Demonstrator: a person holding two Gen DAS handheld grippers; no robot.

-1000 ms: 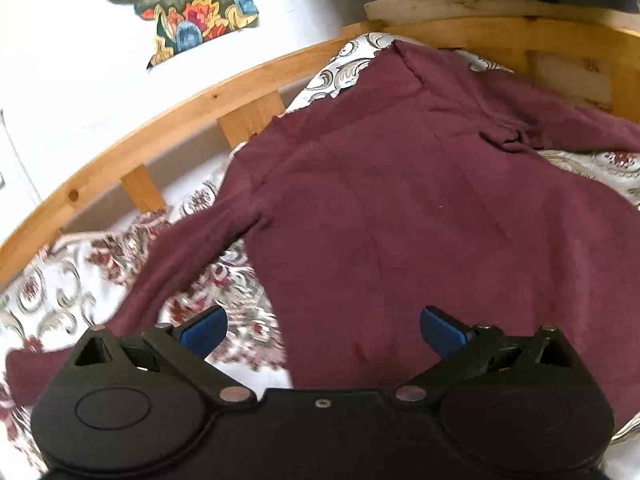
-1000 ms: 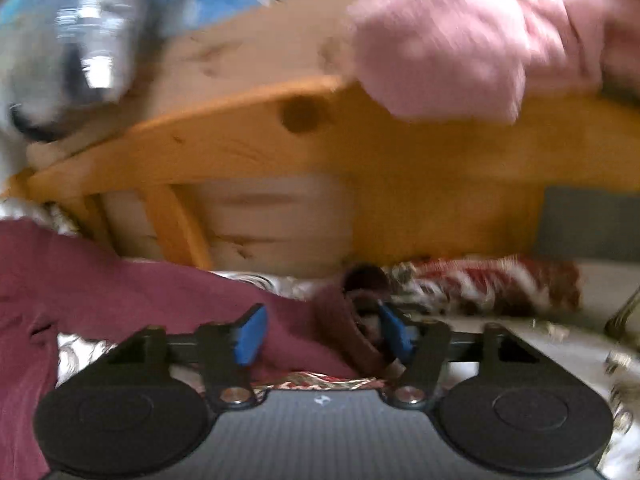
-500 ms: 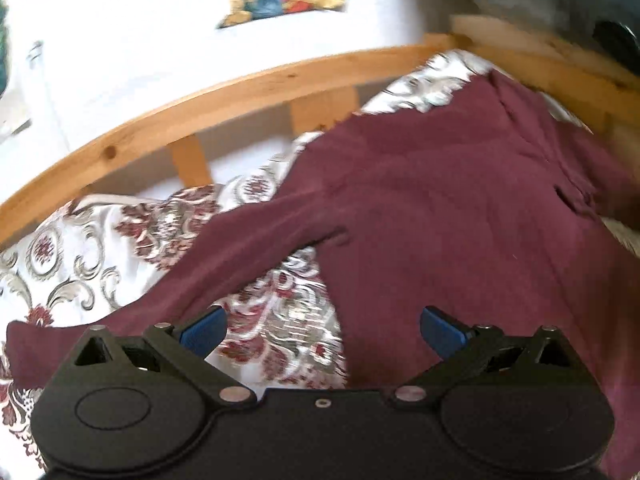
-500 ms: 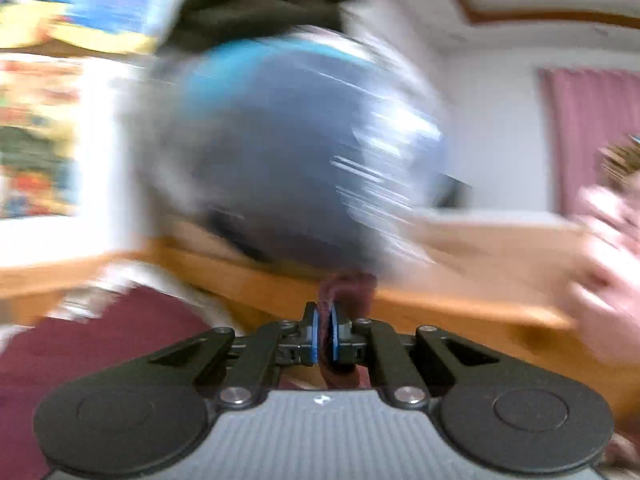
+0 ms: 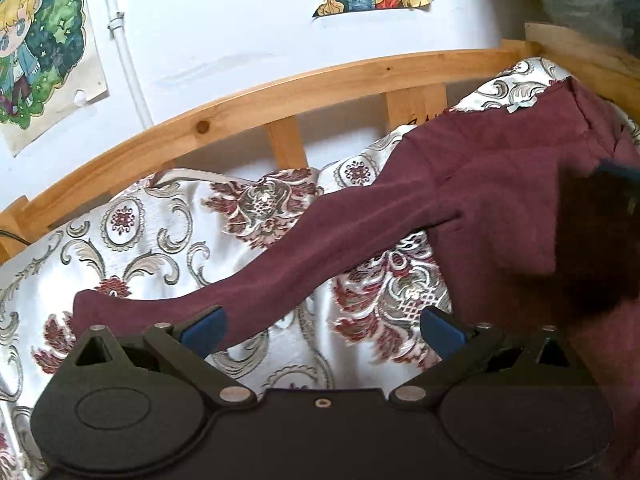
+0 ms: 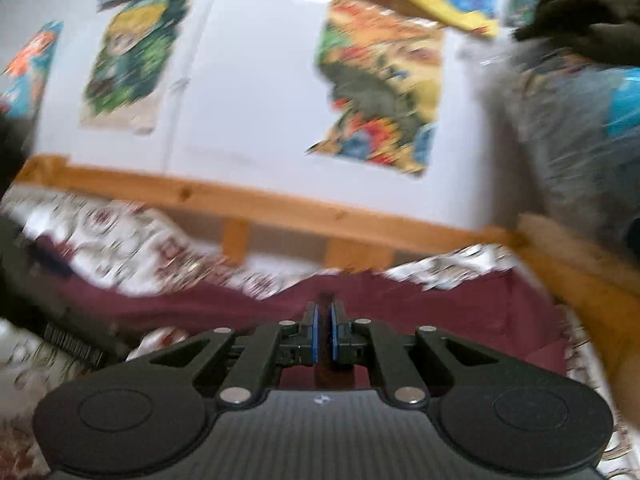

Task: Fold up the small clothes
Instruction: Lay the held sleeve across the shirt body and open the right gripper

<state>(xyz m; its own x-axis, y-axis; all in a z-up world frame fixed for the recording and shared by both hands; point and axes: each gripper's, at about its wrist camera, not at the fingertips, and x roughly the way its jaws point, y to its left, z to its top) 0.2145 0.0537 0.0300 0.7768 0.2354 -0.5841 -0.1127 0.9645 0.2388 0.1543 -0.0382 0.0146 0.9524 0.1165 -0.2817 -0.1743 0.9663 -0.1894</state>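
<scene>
We see a wooden bed rail (image 5: 256, 96) with short upright posts running along the far edge of the bed, and it meets a second wooden board (image 5: 580, 56) at the right corner, so the bed is closed in on 2 sides. In front of the rail there is open bedspread on the left, where nothing lies but the sleeve. The dark red, soft long-sleeved top (image 5: 500, 184) lies spread on the bed toward the right corner, its neck end near the rail. Its long sleeve (image 5: 280, 268) stretches out flat to the left, and the cuff end lies just past the left blue pad. Our left gripper (image 5: 320, 330) has its jaws wide apart above the sleeve and the bedspread, with nothing pinched. Our right gripper (image 6: 324, 334) has its blue pads almost together, and a fold of the dark red cloth sits between them, so it holds the top; this picture is blurry. In the left view a dark blurry shape (image 5: 600, 232) covers part of the top at the right edge. The white shiny bedspread with red flower and grey swirl patterns (image 5: 160, 232) is a bit wrinkled. Behind the bed is a white wall (image 5: 240, 20) with colourful cartoon posters (image 5: 36, 52) and a thin white pipe (image 5: 124, 44).
</scene>
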